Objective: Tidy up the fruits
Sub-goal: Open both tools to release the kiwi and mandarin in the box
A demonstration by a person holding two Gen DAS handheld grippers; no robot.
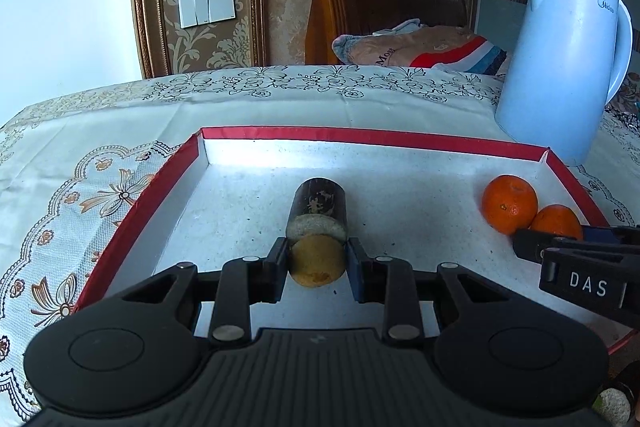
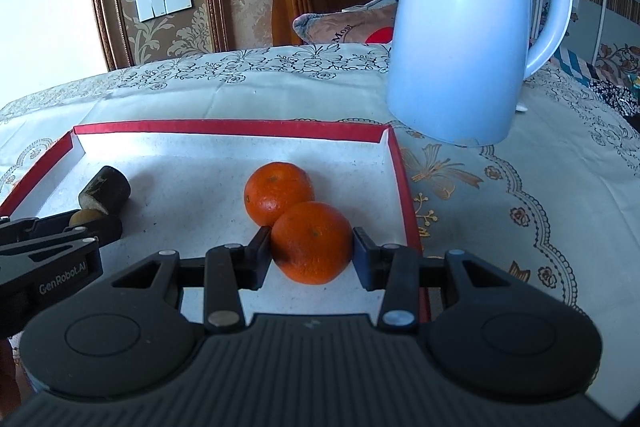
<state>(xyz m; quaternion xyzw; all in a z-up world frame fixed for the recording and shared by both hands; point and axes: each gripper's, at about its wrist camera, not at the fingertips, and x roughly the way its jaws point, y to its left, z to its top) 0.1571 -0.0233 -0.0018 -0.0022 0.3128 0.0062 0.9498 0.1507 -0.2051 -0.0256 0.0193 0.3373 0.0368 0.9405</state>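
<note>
The left gripper (image 1: 317, 263) is closed on a short piece of sugarcane (image 1: 317, 265), its pads pressing the yellowish cut end from both sides. Directly beyond it at 12 o'clock, touching it, lies a second sugarcane piece (image 1: 318, 205) with dark skin, resting on the white floor of a red-rimmed tray (image 1: 360, 135).

The right gripper (image 2: 310, 251) is clamped on a mandarin (image 2: 312, 241), one pad against each side. A second mandarin (image 2: 276, 191) sits touching it at 11 o'clock, both low over or on the tray floor near the tray's right wall. In the right wrist view, the left gripper and both sugarcane pieces appear at 9 o'clock.

The tray stands on a floral tablecloth (image 2: 500, 195). A pale blue Midea electric kettle (image 2: 456, 35) stands upright on the cloth at 1 o'clock from the tray's far right corner.
</note>
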